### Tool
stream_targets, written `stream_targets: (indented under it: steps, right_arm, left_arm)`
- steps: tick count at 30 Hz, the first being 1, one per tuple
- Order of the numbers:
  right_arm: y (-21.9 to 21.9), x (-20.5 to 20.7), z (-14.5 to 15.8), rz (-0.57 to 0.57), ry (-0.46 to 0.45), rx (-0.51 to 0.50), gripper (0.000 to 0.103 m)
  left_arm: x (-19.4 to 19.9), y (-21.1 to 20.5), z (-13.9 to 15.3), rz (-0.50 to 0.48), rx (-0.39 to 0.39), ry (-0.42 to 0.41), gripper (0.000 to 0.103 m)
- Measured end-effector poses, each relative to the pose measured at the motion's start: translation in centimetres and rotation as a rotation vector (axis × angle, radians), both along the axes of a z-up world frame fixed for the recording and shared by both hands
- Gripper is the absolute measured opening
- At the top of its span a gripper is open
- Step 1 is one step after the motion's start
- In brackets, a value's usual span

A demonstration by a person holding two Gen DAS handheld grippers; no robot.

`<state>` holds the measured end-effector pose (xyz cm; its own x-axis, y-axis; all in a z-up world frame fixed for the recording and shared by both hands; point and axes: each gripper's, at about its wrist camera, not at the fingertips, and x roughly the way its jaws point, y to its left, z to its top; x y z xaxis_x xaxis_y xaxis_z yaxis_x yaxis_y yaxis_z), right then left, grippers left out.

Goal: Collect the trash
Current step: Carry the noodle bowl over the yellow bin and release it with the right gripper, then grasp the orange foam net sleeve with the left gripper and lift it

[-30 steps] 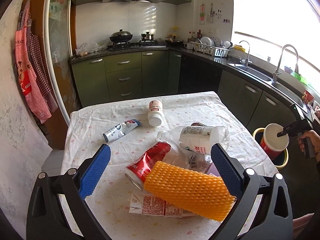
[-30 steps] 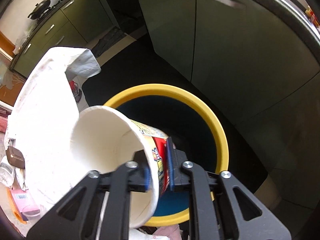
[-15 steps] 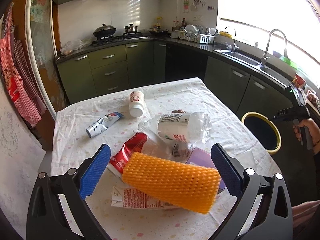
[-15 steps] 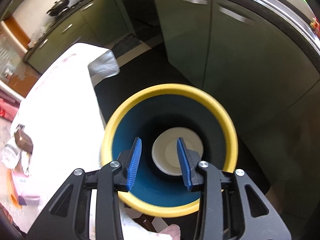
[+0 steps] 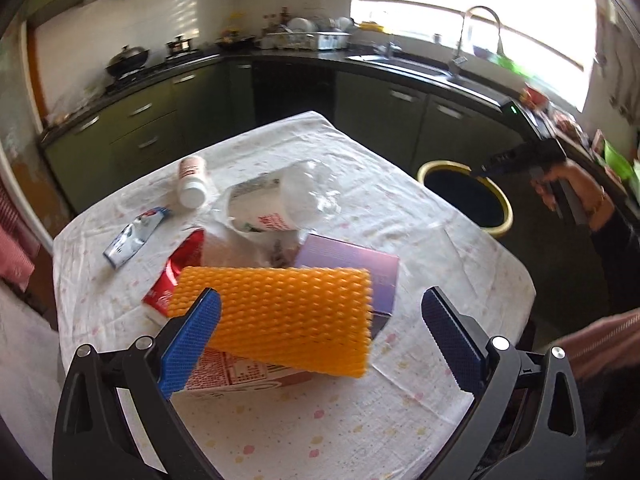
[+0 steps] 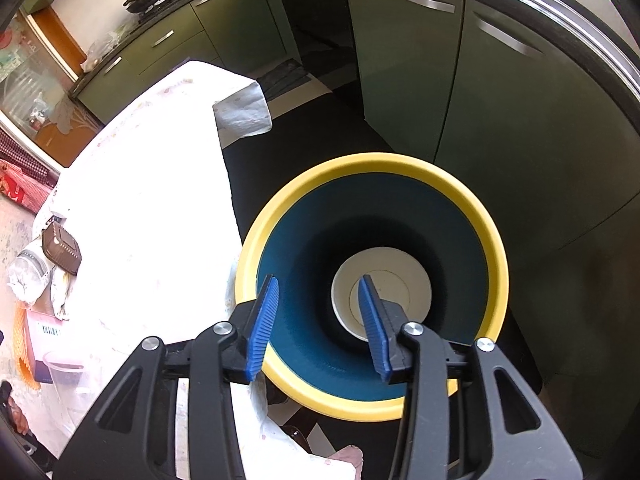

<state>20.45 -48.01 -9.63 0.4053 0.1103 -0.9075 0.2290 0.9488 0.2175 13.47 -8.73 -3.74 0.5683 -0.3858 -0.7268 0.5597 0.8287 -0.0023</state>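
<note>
Right tool (image 6: 318, 322) hanging over the yellow-rimmed bin (image 6: 486, 216), jaws parted after just opening, nothing between the blue pads. Paper cup (image 6: 394, 280) lying deep in the bin's bottom, round white end facing up, so its axis running straight down the bin. Bin standing on the dark floor just right of the counter (image 5: 424, 220), close to the hanging cloth edge, green cabinets (image 6: 404, 76) behind it on the far side; dark open floor showing between bin and cabinets.

Left tool (image 5: 320, 336) hovering at the near part of the counter, jaws spread wide and gripping nothing. Orange foam net (image 5: 276, 316) lying between the pads, long axis running left to right, its left end near the left pad, right end well short of the right pad. Net resting over a printed carton (image 5: 228, 372) and a purple box (image 5: 352, 264). Farther off: clear crumpled bottle (image 5: 280, 200), red packet (image 5: 176, 276), small white bottle (image 5: 192, 184) pointing its long axis near to far, tube (image 5: 136, 232) lying diagonally toward the left edge. Bare cloth open along the near and right edges.
</note>
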Motion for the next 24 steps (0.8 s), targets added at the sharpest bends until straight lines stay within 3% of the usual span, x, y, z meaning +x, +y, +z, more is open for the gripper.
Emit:
stream_targets:
  steps: [4, 10, 13, 18, 20, 24]
  right_arm:
    - [0.1, -0.1, -0.1, 0.003, 0.003, 0.003, 0.042]
    - [0.4, 0.1, -0.3, 0.015, -0.001, 0.011, 0.042]
    - [0.5, 0.2, -0.2, 0.023, -0.006, 0.012, 0.043]
    - [0.8, -0.1, 0.0, 0.033, -0.016, 0.014, 0.043]
    - [0.9, -0.1, 0.1, 0.037, -0.020, 0.016, 0.043]
    - [1.3, -0.5, 0.3, 0.046, -0.029, 0.030, 0.043]
  left_arm:
    - [-1.1, -1.7, -1.0, -0.079, 0.108, -0.032, 0.099]
    - [-0.9, -1.9, -2.6, -0.042, 0.208, -0.051, 0.092]
    - [-0.7, -1.7, -3.3, -0.032, 0.225, -0.047, 0.075]
    - [-0.1, -0.7, -3.6, -0.023, 0.173, 0.014, 0.051]
    - [-0.1, -0.5, -3.4, -0.028, 0.158, 0.018, 0.031]
    - [-0.5, -0.1, -2.7, -0.039, 0.127, 0.023, 0.012]
